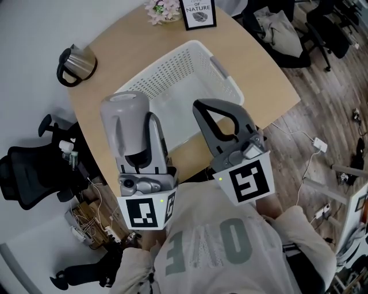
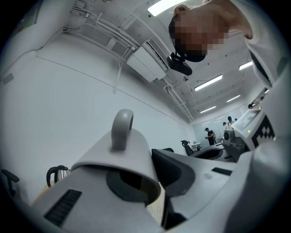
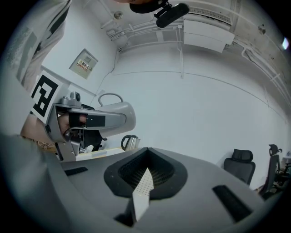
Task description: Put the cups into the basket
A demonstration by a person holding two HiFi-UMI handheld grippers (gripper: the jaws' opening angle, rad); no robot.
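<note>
A light grey cup with a loop handle lies on its side in my left gripper, which is shut on its wall. It hangs over the near left corner of the white perforated basket. In the left gripper view the cup covers the left jaw, handle up. The right gripper view shows the cup from the side. My right gripper is shut with nothing in it, its tips over the basket's near edge. No cup lies inside the basket in the head view. Basket mesh shows through the right jaws' gap.
A steel kettle stands at the wooden table's left edge. A framed print and flowers stand at the far end. A black office chair is left of the table. Cables lie on the floor at right.
</note>
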